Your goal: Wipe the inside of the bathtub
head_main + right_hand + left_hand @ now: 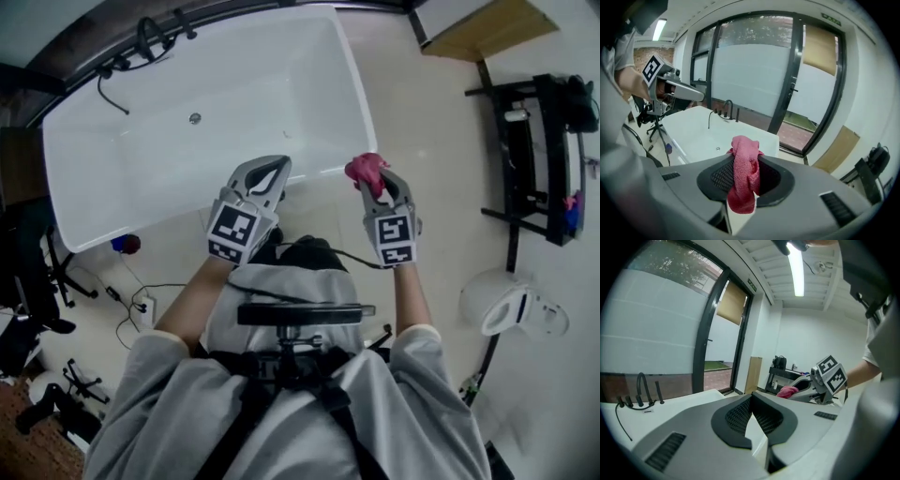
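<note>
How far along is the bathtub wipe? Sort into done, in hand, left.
Done: the pink cloth is clamped in the right gripper. In hand: both grippers hover by the near rim of the bathtub, left gripper shut, empty. Left: all wiping; the cloth isn't touching the tub.
</note>
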A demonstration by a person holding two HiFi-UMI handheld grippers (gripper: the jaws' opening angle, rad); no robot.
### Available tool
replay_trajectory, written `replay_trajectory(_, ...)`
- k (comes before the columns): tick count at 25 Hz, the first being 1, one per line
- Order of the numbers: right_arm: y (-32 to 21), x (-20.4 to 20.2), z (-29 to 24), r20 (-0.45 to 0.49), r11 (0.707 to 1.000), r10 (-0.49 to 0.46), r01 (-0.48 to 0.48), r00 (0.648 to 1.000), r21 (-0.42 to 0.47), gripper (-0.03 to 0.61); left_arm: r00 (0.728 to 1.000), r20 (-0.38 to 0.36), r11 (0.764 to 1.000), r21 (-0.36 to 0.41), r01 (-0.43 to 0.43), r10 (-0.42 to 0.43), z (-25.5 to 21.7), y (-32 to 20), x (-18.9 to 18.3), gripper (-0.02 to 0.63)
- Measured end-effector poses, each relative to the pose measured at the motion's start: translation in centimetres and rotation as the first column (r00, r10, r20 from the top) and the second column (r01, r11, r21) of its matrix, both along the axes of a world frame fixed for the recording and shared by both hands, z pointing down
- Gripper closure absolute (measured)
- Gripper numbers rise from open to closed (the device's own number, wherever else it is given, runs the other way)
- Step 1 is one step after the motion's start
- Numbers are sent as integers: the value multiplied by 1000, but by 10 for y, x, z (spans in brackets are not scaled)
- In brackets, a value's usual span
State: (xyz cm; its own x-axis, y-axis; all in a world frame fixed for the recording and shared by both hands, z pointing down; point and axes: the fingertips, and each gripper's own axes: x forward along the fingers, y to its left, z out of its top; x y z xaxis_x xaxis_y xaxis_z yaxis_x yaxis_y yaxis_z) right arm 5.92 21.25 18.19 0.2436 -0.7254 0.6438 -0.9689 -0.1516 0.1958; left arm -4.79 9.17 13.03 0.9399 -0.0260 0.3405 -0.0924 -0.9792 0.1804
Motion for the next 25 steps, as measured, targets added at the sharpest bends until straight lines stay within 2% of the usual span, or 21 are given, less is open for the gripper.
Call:
replay_trajectory(3,-13,3,14,-38,992,-98,94,994,-82,476,999,-3,999,-35,33,-33,12,-9,5,607)
replay_trajectory(8,-34,26,52,-42,964,-217,208,975,-168,476,995,10,993,-68,95,-94,40,-19,19,607)
replay_trajectory(11,-42,46,88,-72,926,-315,289,947,-241,476,990,36,987,-80,138,-136,68,-21,32,607)
replay_trajectory(13,-49,60,115,-90,885,-400,358,912,-297,476,983,55,980,-89,178,-174,89,-23,44,607)
replay_trajectory(17,-65,88,163,-76,756,-597,530,798,-384,476,963,100,956,-133,261,-249,140,-14,81,607)
replay_trajectory(20,-68,114,204,-38,653,-698,612,716,-447,477,955,124,949,-138,284,-268,178,-7,114,607)
replay_trajectory(25,-83,134,269,52,425,-840,714,541,-556,479,945,159,945,-119,305,-285,234,-6,141,608)
